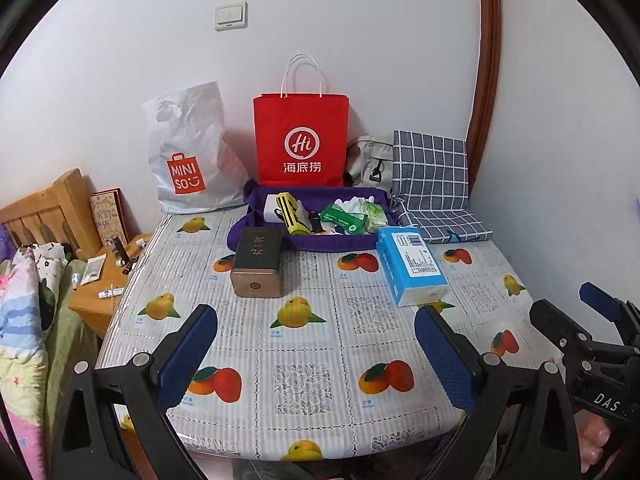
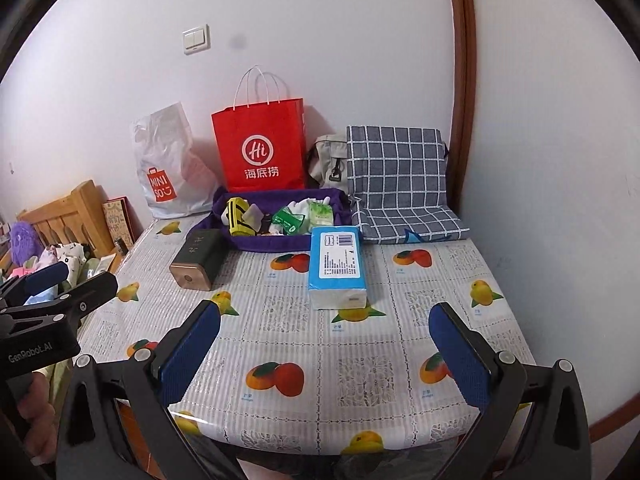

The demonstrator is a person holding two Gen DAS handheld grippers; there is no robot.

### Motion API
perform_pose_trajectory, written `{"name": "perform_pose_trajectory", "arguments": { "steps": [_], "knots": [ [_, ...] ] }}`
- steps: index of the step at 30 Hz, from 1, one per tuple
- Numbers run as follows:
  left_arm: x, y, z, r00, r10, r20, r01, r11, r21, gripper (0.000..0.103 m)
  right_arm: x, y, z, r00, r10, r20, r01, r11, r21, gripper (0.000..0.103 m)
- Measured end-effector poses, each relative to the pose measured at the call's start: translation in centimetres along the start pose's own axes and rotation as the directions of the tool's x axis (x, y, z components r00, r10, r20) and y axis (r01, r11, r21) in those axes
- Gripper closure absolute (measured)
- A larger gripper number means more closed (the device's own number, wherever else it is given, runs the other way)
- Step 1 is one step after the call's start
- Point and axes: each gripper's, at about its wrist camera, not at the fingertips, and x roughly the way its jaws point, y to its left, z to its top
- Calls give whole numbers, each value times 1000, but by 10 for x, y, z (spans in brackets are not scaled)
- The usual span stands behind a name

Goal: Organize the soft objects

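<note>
Left gripper (image 1: 316,354) and right gripper (image 2: 326,354): jaws spread wide, clamping nothing, low over the near edge of the fruit-print tablecloth (image 2: 360,360). Ahead of the right gripper, apart, a blue-and-white soft tissue pack (image 2: 337,270). Beyond it, a purple fabric tray (image 2: 256,242), contents jumbled, hard to identify. Hands mostly cut off.

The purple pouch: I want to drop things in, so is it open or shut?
Open: the purple pouch gapes upward, showing a yellow item and green packets inside.
</note>
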Motion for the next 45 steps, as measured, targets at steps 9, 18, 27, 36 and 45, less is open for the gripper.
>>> {"name": "perform_pose_trajectory", "arguments": {
  "steps": [9, 18, 27, 36, 45],
  "knots": [
    [-3, 0, -1, 1000, -10, 0, 10, 1000, -2, 3, -1, 1, -2, 1000, 4, -5, -4, 1000, -5, 1],
    [-3, 1, 0, 1000, -8, -9, 8, 1000, -5, 3, -2, -1, -3, 1000, 0, -4, 0, 1000, -3, 1],
    [-2, 1, 0, 1000, -8, -8, 8, 1000, -2, 3, -3, -3, -2, 1000, -7, 0, 7, 1000, -11, 1],
    [0, 1, 0, 1000, -8, -12, 8, 1000, 2, 3, -4, -4, -1, 1000, -4, -2, 4, 1000, -5, 1],
    [0, 0, 0, 1000, -4, -11, 4, 1000, 2, 3, -4, -4, -1, 1000, -6, -2, 6, 1000, -6, 1]
  ]
}}
